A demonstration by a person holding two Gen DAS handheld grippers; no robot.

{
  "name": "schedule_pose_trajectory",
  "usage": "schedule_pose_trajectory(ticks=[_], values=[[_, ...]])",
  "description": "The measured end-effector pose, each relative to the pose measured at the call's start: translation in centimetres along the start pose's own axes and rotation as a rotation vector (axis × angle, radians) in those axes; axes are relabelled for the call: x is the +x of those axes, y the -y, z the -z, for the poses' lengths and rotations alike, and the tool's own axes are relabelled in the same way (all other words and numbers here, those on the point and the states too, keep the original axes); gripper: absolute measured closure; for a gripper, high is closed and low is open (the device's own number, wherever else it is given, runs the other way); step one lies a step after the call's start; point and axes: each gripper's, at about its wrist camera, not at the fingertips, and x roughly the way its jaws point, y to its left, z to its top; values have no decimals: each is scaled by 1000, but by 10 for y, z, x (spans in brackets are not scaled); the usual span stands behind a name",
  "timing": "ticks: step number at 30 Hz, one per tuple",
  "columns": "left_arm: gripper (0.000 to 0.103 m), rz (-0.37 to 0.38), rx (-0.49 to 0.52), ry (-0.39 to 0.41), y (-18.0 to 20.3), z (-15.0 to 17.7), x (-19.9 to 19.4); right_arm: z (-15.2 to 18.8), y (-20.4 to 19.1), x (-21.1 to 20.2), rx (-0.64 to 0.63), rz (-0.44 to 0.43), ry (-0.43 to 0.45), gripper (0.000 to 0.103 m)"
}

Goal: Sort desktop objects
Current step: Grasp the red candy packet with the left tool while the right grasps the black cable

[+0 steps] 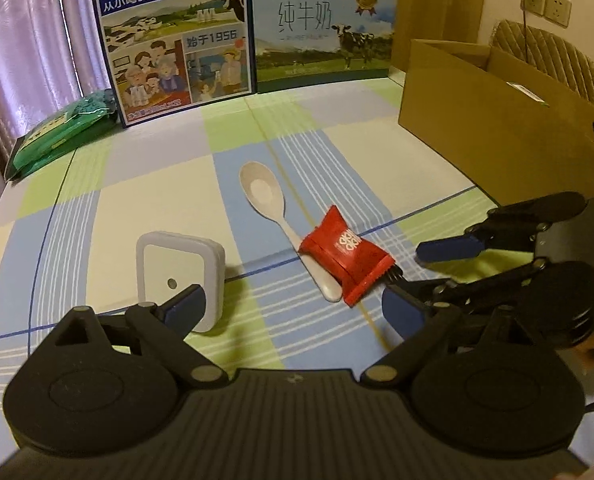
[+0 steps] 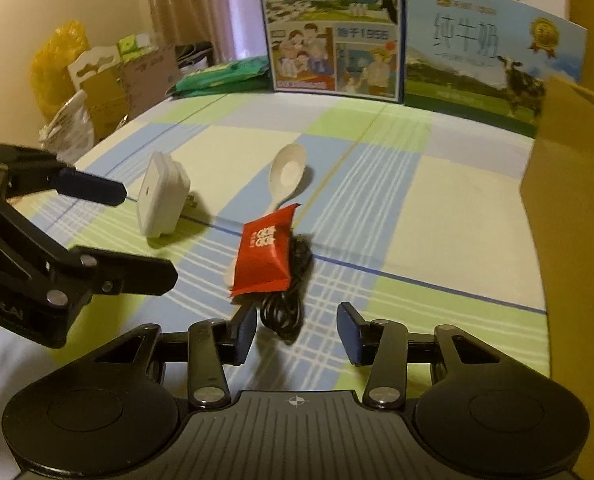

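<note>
With both grippers spread and holding nothing, the right gripper (image 2: 297,338) is straddling the black cable coil (image 2: 287,300) beside the red packet (image 2: 264,258), which is lying on the spoon (image 2: 287,174), so closing risks dragging either along.

left wrist: low, near, faces milk cartons (image 1: 177,36) | right wrist: same, shares spoon (image 2: 287,174)

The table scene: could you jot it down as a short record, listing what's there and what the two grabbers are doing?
surface: checked tablecloth
spoon: white, handle under the red packet
black cable: coiled beside the packet
white plug-in device: standing on its edge
cardboard box: open
left gripper: open, empty
right gripper: open, astride the cable
</note>
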Motion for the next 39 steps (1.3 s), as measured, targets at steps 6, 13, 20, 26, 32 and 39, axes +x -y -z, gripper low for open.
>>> schedule_pose_trajectory(ticks=[6, 13, 20, 26, 32, 39], values=[[10, -4, -9, 2, -1, -1, 0, 0, -7, 14, -37, 12, -6, 77], [10, 31, -30, 8, 4, -3, 3, 0, 1, 8, 34, 75, -11, 94], [12, 68, 27, 13, 21, -9, 18, 7, 18, -9, 151, 146, -25, 94], [24, 100, 43, 21, 25, -11, 38, 7, 36, -16, 214, 177, -21, 94], [35, 157, 1, 26, 24, -14, 55, 7, 44, -18, 224, 197, -32, 94], [35, 167, -14, 14, 25, -12, 66, 7, 48, -19, 235, 201, -34, 94]])
